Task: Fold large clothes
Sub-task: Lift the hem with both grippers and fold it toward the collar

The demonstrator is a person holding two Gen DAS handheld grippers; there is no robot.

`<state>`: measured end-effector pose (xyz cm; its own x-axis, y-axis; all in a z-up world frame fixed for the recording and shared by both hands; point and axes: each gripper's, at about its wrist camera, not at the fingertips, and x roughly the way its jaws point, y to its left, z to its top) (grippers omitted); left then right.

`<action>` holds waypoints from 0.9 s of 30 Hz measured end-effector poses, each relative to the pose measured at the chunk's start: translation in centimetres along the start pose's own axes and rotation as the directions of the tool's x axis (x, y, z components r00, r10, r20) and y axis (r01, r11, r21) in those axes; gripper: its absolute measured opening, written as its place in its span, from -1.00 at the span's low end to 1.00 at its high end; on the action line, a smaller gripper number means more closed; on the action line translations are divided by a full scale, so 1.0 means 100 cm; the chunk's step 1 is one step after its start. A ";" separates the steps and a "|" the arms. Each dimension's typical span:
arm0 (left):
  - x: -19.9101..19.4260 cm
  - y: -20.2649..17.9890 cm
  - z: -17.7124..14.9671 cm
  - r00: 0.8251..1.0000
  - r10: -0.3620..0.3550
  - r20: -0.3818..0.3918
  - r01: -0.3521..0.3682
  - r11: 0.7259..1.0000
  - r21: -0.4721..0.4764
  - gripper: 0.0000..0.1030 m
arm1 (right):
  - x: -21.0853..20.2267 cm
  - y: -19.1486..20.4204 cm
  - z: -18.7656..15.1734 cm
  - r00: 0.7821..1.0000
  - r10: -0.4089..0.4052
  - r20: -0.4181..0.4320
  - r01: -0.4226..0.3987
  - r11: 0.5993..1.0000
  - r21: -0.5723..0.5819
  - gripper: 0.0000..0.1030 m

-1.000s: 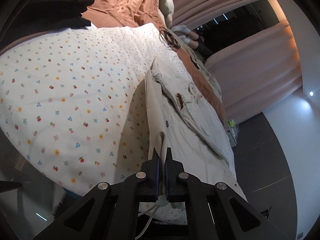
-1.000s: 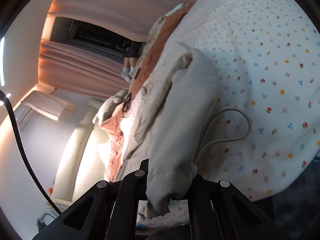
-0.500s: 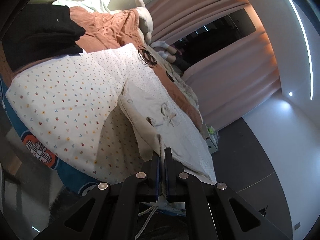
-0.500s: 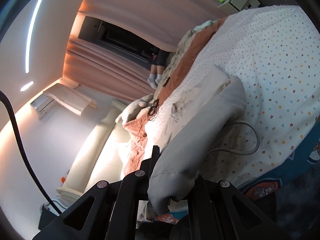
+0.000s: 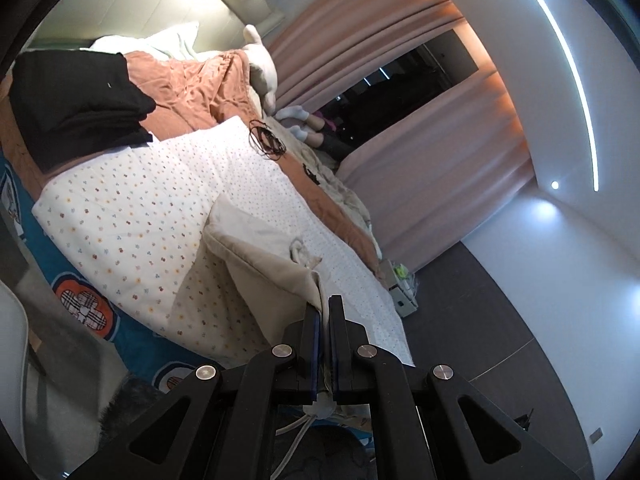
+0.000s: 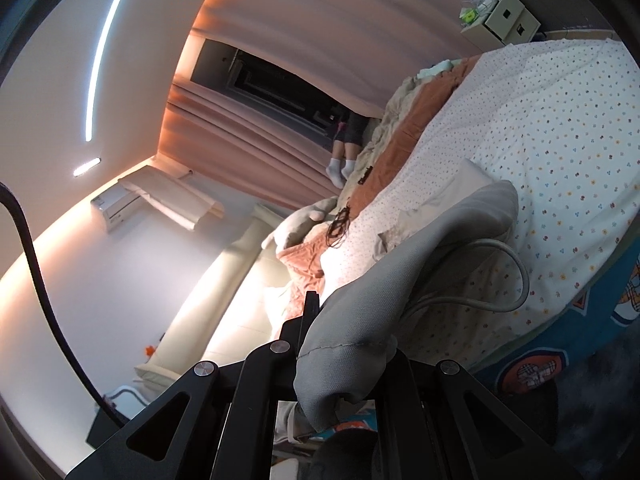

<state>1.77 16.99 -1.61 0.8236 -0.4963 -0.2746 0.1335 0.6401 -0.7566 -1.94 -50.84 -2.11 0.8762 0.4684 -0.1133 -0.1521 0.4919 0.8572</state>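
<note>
A beige pair of drawstring trousers (image 5: 256,256) lies partly on the flowered white bed cover (image 5: 132,200) and is pulled up off it toward me. My left gripper (image 5: 325,304) is shut on one edge of the garment. My right gripper (image 6: 344,320) is shut on another edge of the trousers (image 6: 400,276), whose cloth drapes over and hides the right finger. A white drawstring (image 6: 508,272) hangs in a loop under the lifted cloth.
An orange blanket (image 5: 188,84) and folded black clothes (image 5: 76,108) lie at the head of the bed. A coil of black cord (image 5: 266,142) lies on the cover. A person's legs in white socks (image 6: 340,166) stand by the curtains. A small cabinet (image 5: 400,288) stands on the dark floor.
Both grippers have risen and pulled back from the bed with the trousers held. The garment has lifted off the cover and more of the room shows.
</note>
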 end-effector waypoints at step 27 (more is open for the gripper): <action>0.094 -0.013 0.099 1.000 -0.002 0.005 0.002 1.000 -0.006 -0.93 | 0.073 0.018 0.073 0.999 -0.047 0.021 0.047 0.998 -0.034 -0.85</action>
<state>14.75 17.31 2.65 0.8260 -0.4945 -0.2705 0.1313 0.6355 -0.7609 7.53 -51.86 2.24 0.8918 0.4293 -0.1424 -0.1262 0.5385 0.8331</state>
